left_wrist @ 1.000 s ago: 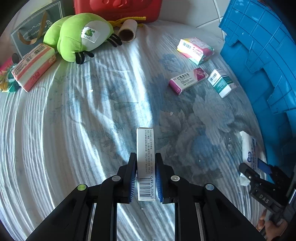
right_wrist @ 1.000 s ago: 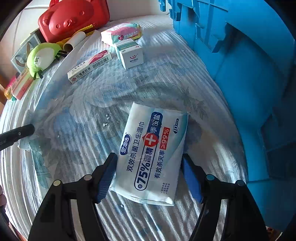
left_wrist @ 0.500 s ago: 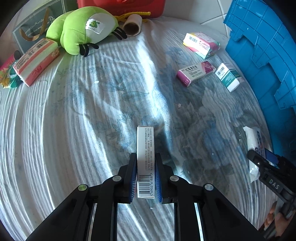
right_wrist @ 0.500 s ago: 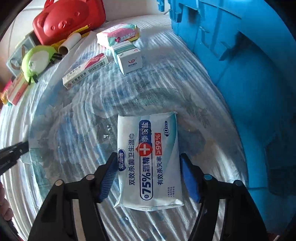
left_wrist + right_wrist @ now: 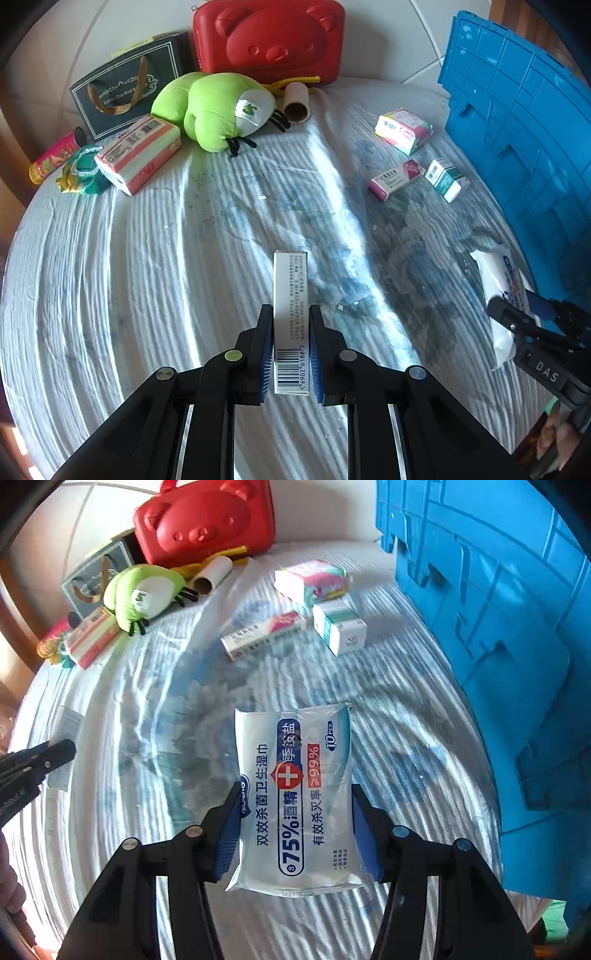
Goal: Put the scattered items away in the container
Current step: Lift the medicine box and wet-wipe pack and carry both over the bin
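Left tongs [image 5: 290, 350] clamping white carton [image 5: 290, 295], right tongs [image 5: 293, 834] pinching wipes pack [image 5: 295, 794]

Slim white barcoded box [image 5: 290, 317] pinched edge-up over the bedsheet. White 75% alcohol wipes pack [image 5: 295, 794] lying flat, label up. Pink tissue pack [image 5: 403, 130], pink-white box [image 5: 396, 180], teal-white box [image 5: 446, 179] loose beside blue crate [image 5: 524, 140].

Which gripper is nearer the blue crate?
Right. The right gripper, clamping the wipes pack, sits beside the blue crate. The left gripper, holding a box, is farther out mid-bed.
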Tool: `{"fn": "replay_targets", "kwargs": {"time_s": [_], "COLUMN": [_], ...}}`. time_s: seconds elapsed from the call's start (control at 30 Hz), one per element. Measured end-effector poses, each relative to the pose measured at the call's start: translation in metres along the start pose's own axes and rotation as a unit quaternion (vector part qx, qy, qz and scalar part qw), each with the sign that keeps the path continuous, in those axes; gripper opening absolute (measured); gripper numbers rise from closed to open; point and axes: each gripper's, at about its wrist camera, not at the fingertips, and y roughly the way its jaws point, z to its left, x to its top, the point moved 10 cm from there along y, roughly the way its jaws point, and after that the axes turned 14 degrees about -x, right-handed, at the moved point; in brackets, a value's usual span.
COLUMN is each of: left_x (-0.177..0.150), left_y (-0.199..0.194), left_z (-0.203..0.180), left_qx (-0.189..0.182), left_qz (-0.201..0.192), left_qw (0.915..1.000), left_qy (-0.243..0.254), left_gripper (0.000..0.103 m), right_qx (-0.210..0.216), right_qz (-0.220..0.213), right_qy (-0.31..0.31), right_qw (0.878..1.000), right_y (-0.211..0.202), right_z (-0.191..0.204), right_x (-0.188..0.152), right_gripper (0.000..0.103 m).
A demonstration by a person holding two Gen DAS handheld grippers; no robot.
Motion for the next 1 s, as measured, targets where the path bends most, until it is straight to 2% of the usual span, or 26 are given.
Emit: {"fn": "replay_targets", "kwargs": {"time_s": [0.3,0.43,0.57,0.77,0.9,1.0], "left_x": [0.024,0.041,0.06,0.086,0.105,0.115], "left_y": [-0.069,-0.105,-0.135,-0.169,-0.181,-0.178], "left_z": [-0.011,-0.024,-0.047,-0.113,-0.179,-0.246], "left_qx": [-0.01,-0.02,-0.033,-0.052,-0.062,-0.071], "left_qz": [-0.074,-0.113,-0.147,-0.192,-0.221,-0.234], "left_qw": [0.9968,0.9924,0.9869,0.9758,0.9663,0.9612], "left_qy": [0.031,0.046,0.059,0.091,0.116,0.128], "left_gripper": [0.017,0.017,0.017,0.017,0.017,0.017], "right_qx": [0.01,-0.005,-0.023,-0.044,-0.063,-0.08], "right_qz": [-0.125,-0.163,-0.196,-0.252,-0.279,-0.294], "right_qy": [-0.017,-0.022,-0.016,0.01,0.031,0.038], "right_qw": [0.992,0.986,0.98,0.967,0.958,0.952], "right_y": [-0.117,-0.16,-0.196,-0.256,-0.279,-0.284], "right_z": [0.039,0.036,0.017,-0.051,-0.125,-0.192], "right_x": [0.051,0.068,0.086,0.109,0.115,0.112], "right_gripper": [0.054,0.054,0.054,0.054,0.054,0.054]}}
